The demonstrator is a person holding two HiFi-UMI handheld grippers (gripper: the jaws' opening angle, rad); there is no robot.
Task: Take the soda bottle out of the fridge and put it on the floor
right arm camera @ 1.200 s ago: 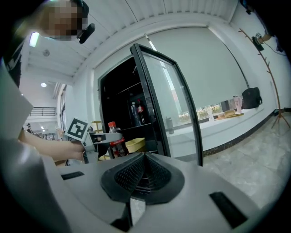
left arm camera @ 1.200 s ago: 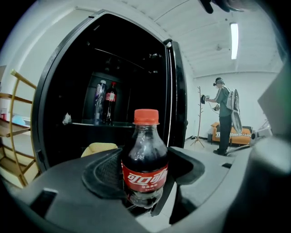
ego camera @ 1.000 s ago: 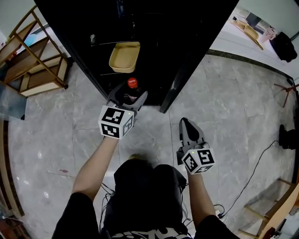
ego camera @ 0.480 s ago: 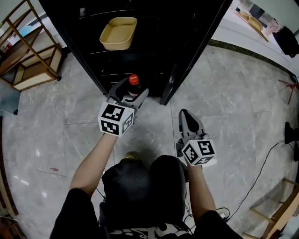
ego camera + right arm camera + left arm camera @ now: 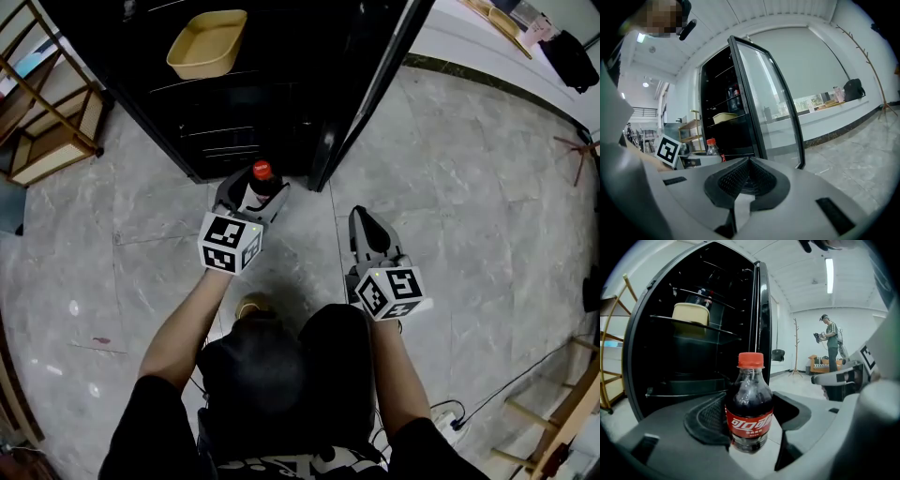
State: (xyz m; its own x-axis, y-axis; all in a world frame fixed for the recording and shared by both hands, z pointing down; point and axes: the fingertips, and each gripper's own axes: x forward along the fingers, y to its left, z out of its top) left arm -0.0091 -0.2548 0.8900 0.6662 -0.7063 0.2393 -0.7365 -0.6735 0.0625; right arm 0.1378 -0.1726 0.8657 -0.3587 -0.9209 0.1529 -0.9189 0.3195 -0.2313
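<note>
The black fridge (image 5: 281, 56) is standing with its glass door (image 5: 361, 103) swung open. On an upper wire shelf a single pale yellow tray (image 5: 206, 44) is sitting, and seen from above, nothing is showing inside it. In the left gripper view a dark bottle (image 5: 706, 300) is standing behind the tray; how many are back there I cannot tell. The one soda bottle (image 5: 260, 183) is out of the fridge. It is upright, just in front of the fridge's bottom edge and over the grey stone floor (image 5: 469, 187). It is holding dark soda up to its shoulder, with a red cap on and a red label round it. The left tongs (image 5: 251, 192) are pinching it at the label, one pad on each side. The right tongs (image 5: 359, 217) are hanging beside, apart from the bottle, their pads pressed together on nothing. One wooden rack (image 5: 47, 122) is standing left of the fridge.
</note>
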